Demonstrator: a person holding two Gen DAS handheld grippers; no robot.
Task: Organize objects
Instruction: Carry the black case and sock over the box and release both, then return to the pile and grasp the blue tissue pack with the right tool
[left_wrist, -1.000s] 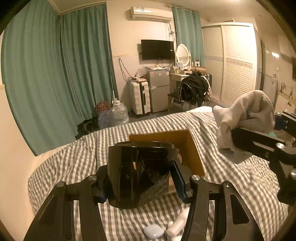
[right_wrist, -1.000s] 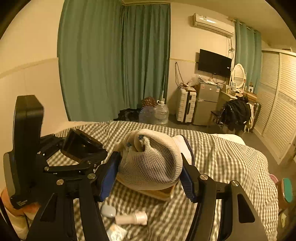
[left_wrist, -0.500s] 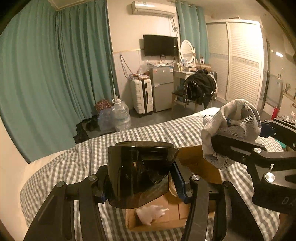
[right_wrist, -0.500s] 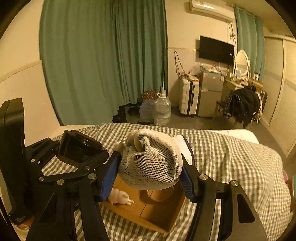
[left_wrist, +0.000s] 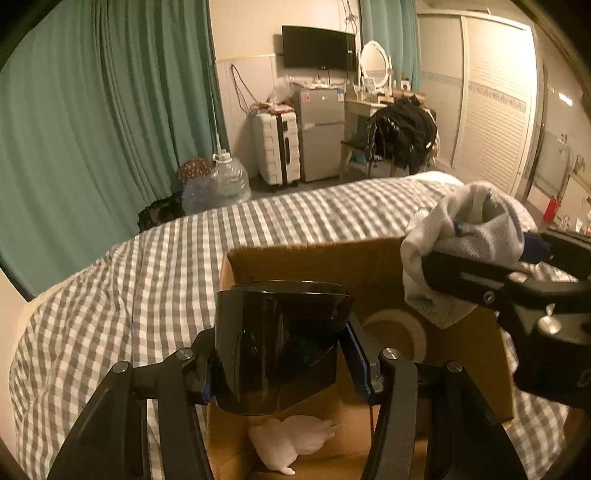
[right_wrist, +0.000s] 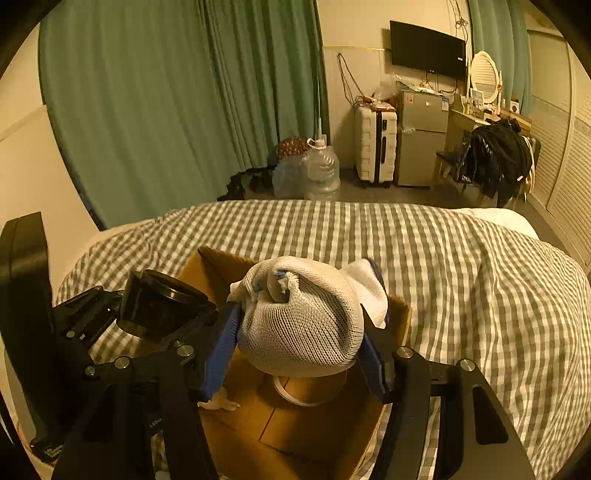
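My left gripper (left_wrist: 280, 354) is shut on a black glossy cup-like container (left_wrist: 277, 343) and holds it over the near left part of an open cardboard box (left_wrist: 314, 258). My right gripper (right_wrist: 299, 332) is shut on a rolled white mesh sock bundle (right_wrist: 306, 325) and holds it above the same box (right_wrist: 295, 435). The sock bundle also shows in the left wrist view (left_wrist: 461, 243), at the right over the box. A small white figurine (left_wrist: 291, 439) and a roll of tape (right_wrist: 295, 395) lie inside the box. The black container also shows in the right wrist view (right_wrist: 159, 306).
The box stands on a bed with a grey-white checked cover (right_wrist: 461, 266). Beyond the bed are green curtains (left_wrist: 92, 129), water jugs (right_wrist: 317, 173), a white suitcase (right_wrist: 375, 147), a small fridge (right_wrist: 421, 136) and a chair with dark clothes (right_wrist: 495, 162).
Both grippers have moved forward and over the open box with their loads. The small items on the bed cover have left view; the box inside with the figurine and tape shows now.
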